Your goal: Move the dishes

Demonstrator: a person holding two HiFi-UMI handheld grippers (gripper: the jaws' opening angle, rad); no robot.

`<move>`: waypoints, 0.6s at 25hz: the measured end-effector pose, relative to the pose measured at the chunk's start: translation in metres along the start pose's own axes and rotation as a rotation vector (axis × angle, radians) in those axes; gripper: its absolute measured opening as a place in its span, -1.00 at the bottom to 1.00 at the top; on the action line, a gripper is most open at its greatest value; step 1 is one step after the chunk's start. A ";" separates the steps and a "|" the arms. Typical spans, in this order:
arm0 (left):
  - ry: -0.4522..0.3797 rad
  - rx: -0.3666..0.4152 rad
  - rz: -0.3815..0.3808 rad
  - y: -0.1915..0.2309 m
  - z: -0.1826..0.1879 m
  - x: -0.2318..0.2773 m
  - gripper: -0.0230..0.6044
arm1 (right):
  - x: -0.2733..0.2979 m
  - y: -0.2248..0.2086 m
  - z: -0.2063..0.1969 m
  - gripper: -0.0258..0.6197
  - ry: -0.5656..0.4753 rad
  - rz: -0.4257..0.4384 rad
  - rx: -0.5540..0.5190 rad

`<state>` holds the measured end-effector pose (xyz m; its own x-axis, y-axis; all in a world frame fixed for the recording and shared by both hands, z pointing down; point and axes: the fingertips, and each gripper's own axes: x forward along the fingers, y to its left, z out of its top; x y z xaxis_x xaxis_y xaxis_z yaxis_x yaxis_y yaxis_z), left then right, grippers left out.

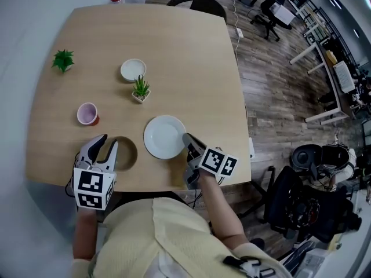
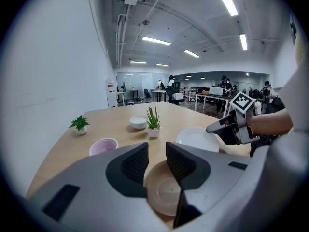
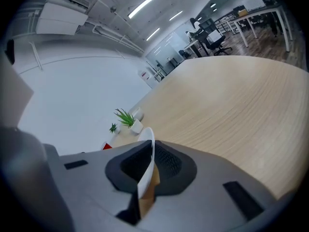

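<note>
The right gripper [image 1: 189, 143] is clamping the white plate [image 1: 163, 135] by its rim near the table's [image 1: 191, 68] front. The left gripper [image 1: 105, 149], jaws slightly apart and empty, is hovering over the tan dish [image 1: 129, 154] (nothing seemingly moved yet).

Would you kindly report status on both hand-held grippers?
Right hand-held gripper shut on white plate rim. Left hand-held gripper open over tan dish. Potted plant beyond, apart.

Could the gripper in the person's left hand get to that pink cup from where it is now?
Probably yes. The left gripper is open and empty at the edge of the tan plate, and the pink cup stands just ahead of it with only bare table between.
</note>
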<state>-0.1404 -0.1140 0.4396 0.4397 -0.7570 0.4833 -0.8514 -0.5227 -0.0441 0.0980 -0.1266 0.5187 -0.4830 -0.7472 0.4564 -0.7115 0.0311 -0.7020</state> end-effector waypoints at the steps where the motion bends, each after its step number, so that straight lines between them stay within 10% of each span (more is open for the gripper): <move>1: 0.002 0.001 0.001 0.000 -0.001 0.000 -0.55 | 0.000 -0.002 -0.001 -0.83 0.005 -0.014 -0.012; 15: 0.016 0.008 0.005 0.001 -0.005 0.004 -0.55 | 0.006 -0.025 -0.014 -0.76 0.092 -0.191 -0.193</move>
<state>-0.1406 -0.1160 0.4456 0.4312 -0.7530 0.4971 -0.8511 -0.5223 -0.0529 0.1055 -0.1226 0.5474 -0.3683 -0.6889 0.6243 -0.8741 0.0279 -0.4850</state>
